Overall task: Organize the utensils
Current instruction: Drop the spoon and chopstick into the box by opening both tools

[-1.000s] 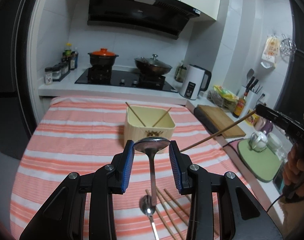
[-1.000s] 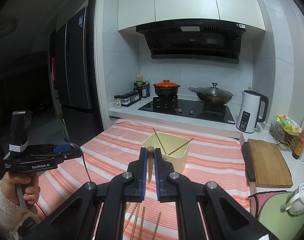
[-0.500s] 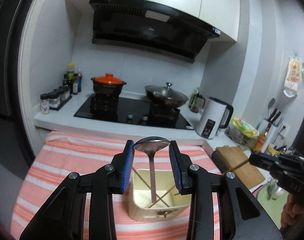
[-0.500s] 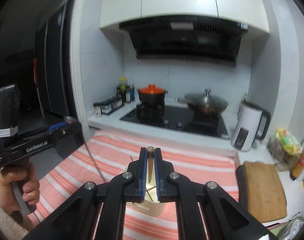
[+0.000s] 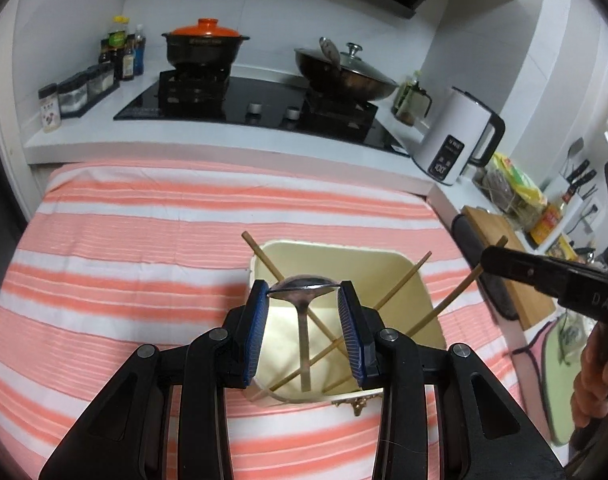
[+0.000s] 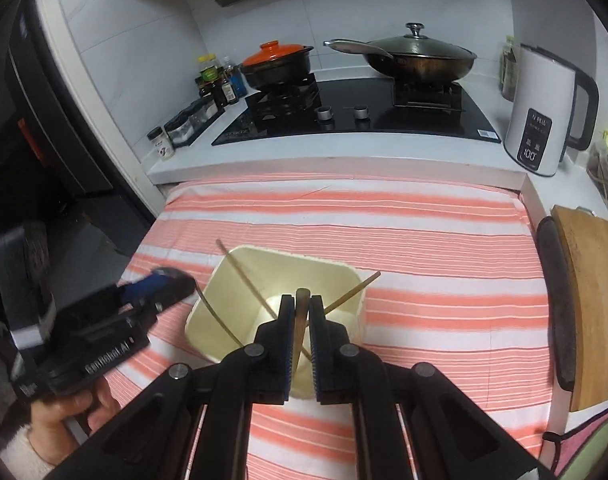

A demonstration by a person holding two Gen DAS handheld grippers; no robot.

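While both grippers are hanging over the cream utensil holder (image 5: 345, 264) on the striped tablecloth (image 5: 144, 240), the left gripper (image 5: 304, 294) is pinching a metal spoon (image 5: 303, 286) by the rim of its bowl, its blue pads pressing on either side, with the handle pointing down into the holder. Two chopsticks (image 5: 264, 258) are already leaning crossed inside the holder, their tips sticking out above opposite corners. The right gripper (image 6: 302, 306) is holding a wooden chopstick (image 6: 302, 312) between its nearly closed jaws, which have just been easing apart a little, though the stick is sitting between the pads; in the left wrist view this chopstick is slanting from the gripper's tip down into the holder. A hand (image 6: 70, 408) is gripping the left tool at the lower left of the right wrist view. Behind the table, an orange-lidded pot (image 5: 206, 44), a lidded wok (image 5: 345, 70) and a white kettle (image 5: 455, 136) are standing on the counter.
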